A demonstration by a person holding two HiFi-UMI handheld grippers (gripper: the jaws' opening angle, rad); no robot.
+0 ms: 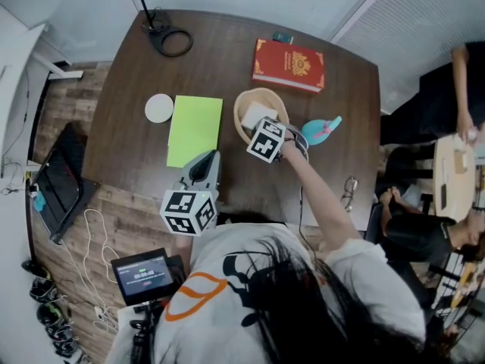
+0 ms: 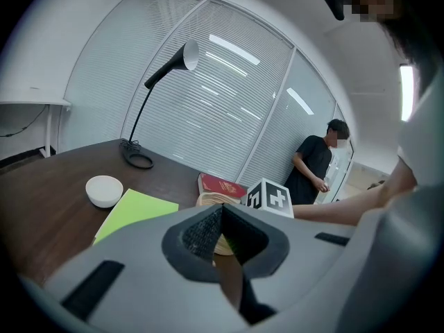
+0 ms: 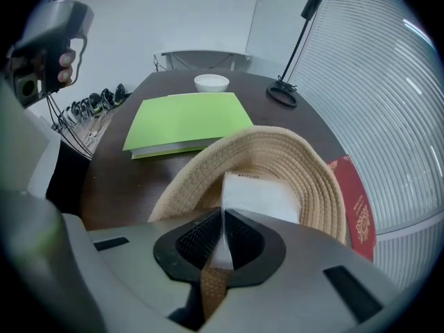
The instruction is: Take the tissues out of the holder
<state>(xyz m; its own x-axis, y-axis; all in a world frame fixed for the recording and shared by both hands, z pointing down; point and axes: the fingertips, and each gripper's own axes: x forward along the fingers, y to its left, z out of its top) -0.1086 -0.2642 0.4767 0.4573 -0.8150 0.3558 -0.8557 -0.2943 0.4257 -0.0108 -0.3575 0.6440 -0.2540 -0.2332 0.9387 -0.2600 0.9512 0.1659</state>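
Over the near edge of the table (image 1: 121,150), the left gripper (image 2: 222,210) is clenched tight on nothing. The right gripper (image 3: 223,217) points down into the woven holder (image 3: 305,165), its jaws pinching the near edge of the white tissues (image 3: 260,196) that lie inside. The pack's small print is unreadable, as is the gilt crest on the red book (image 1: 289,65).

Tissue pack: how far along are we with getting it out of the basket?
Done: right gripper is at the woven basket. In hand: its jaws are shut on the tissue pack. Remaining: the pack lies inside the basket, not yet lifted out. The left gripper is idle, shut, empty.
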